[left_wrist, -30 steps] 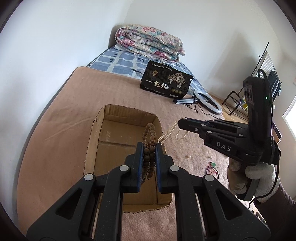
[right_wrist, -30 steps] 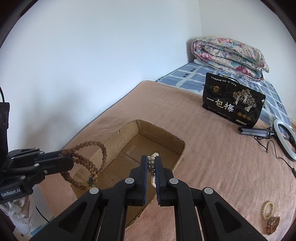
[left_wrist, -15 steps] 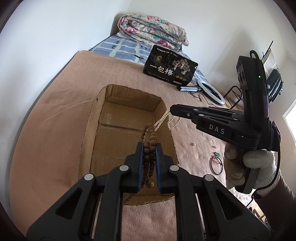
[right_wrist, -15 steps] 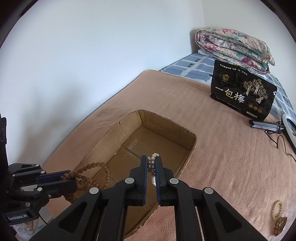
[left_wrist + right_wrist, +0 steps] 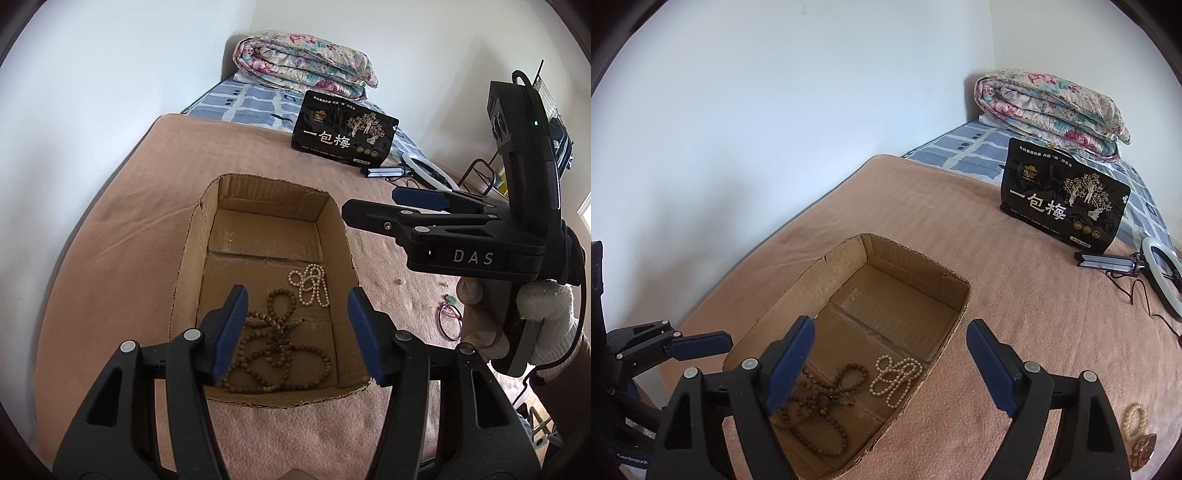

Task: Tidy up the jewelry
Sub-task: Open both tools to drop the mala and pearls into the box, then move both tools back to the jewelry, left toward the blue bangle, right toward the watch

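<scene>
Both grippers hang over the cardboard box (image 5: 199, 258) with nothing between their pads. Left gripper (image 5: 295, 328): its jaws have just been opening and now stand apart, above the wooden bead strand (image 5: 273, 347) lying loose on the box floor. Right gripper (image 5: 890, 365): its jaws have likewise just been opening and stand wide, over the pearl strand (image 5: 895, 376), which lies just beside the wooden beads at the near end of the box.

Part of the wooden strand is hidden behind the left finger in both views. A small cream bracelet (image 5: 1134, 417) and a brownish pendant (image 5: 1141, 448) at the right view's edge are cut off and hard to make out; a red bangle (image 5: 448, 321) is partly covered by the gloved right hand (image 5: 532, 317).

The far half of the box is bare, and the pink blanket (image 5: 1015, 295) around it lies open up to the black pouch (image 5: 1063, 203). Both grippers tilt steeply downward.
</scene>
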`<state>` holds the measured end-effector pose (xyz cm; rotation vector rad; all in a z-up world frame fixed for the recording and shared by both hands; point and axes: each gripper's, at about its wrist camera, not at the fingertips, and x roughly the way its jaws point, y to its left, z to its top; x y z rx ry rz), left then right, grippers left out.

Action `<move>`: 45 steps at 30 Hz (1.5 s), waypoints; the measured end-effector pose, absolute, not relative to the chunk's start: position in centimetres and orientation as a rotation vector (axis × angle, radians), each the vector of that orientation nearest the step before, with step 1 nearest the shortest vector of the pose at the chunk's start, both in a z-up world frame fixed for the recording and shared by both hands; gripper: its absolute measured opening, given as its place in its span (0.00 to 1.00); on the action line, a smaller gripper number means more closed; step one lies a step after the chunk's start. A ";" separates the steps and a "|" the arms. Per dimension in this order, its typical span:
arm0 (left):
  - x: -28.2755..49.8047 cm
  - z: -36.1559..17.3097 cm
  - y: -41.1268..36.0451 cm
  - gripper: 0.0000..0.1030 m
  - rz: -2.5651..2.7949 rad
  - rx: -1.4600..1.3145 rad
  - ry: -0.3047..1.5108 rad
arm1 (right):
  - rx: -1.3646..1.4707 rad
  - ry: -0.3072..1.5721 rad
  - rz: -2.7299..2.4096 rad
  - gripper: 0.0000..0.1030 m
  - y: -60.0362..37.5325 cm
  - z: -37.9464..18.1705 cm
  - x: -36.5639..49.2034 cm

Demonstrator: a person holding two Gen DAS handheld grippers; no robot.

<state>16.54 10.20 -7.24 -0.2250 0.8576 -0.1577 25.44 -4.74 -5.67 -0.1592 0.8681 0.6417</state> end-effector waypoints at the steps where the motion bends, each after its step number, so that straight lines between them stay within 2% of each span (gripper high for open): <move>1: 16.5 -7.3 10.1 0.56 -0.160 -0.220 0.858 | -0.159 0.867 0.640 0.86 -4.8 -5.6 25.4; 22: 15.1 -6.0 7.5 0.56 -0.171 -0.148 0.827 | -0.078 0.836 0.502 1.00 -10.3 -4.3 24.6; 45: 17.1 -7.2 -1.3 0.56 -0.323 -0.070 0.841 | -0.040 0.805 0.194 1.00 -26.6 -4.2 23.0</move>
